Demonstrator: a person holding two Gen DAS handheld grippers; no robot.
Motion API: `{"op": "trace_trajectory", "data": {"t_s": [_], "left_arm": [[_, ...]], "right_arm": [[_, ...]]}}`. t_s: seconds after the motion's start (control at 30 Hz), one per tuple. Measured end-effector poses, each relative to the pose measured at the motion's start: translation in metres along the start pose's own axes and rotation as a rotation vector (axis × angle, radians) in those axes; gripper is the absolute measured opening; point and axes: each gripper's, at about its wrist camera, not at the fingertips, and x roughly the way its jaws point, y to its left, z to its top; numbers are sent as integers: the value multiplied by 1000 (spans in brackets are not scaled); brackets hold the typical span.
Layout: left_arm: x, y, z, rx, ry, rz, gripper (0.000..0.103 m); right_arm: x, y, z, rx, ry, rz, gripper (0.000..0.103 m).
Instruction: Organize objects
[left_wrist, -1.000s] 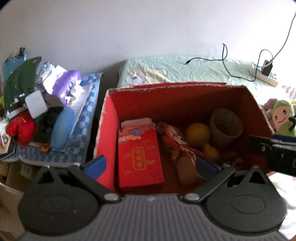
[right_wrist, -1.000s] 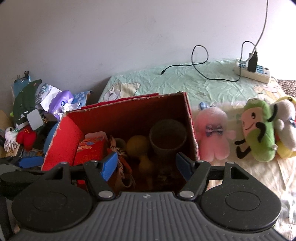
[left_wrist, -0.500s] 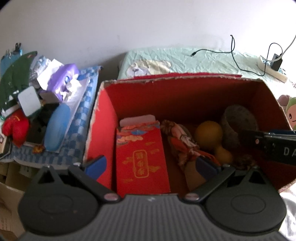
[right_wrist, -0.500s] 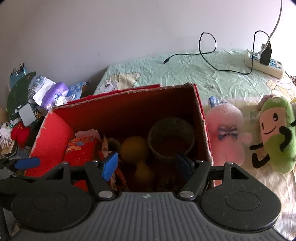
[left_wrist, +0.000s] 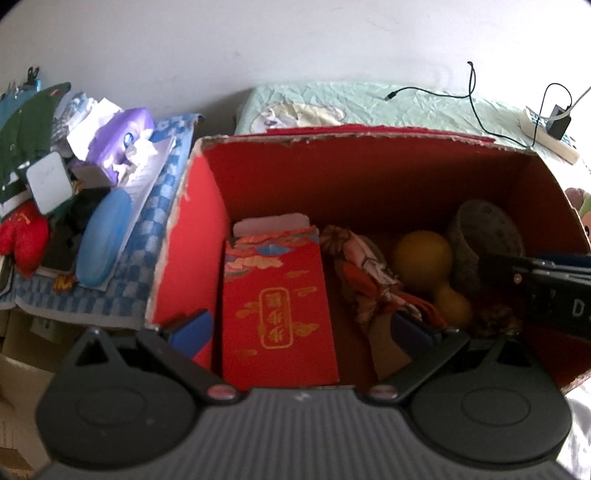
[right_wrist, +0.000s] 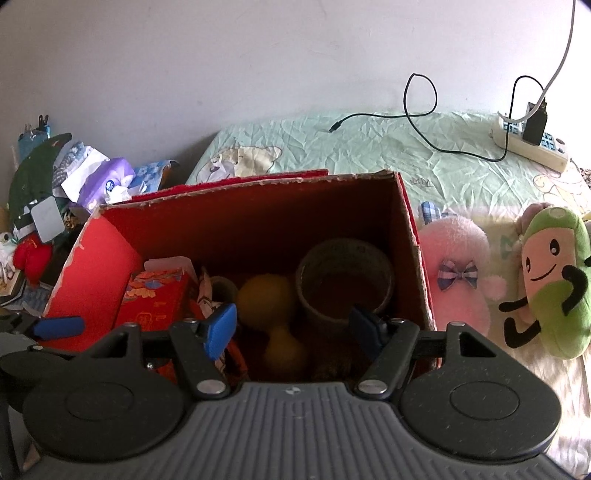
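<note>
On the bed: red box (right_wrist: 236, 236), now closer; we hover both grippers (left_wrist: 301, 330) (right_wrist: 293, 326) wide, empty, ready to pick its contents.

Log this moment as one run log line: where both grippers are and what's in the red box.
left gripper: jaws open, over red packet | right gripper: jaws open, over yellow gourd | red box: packet, gourd, grey cup inside
</note>
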Motion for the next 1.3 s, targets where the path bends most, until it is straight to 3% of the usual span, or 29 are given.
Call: {"op": "trace_trajectory", "data": {"t_s": [0.77, 1.3], "left_arm": [[0, -5, -4, 9, 11, -25, 102], [-4, -2, -4, -11, 36, -36, 102]], "right_arm": [[-3, -4, -2, 4, -20, -22, 70], [0, 3, -3, -21, 24, -96, 70]]}}
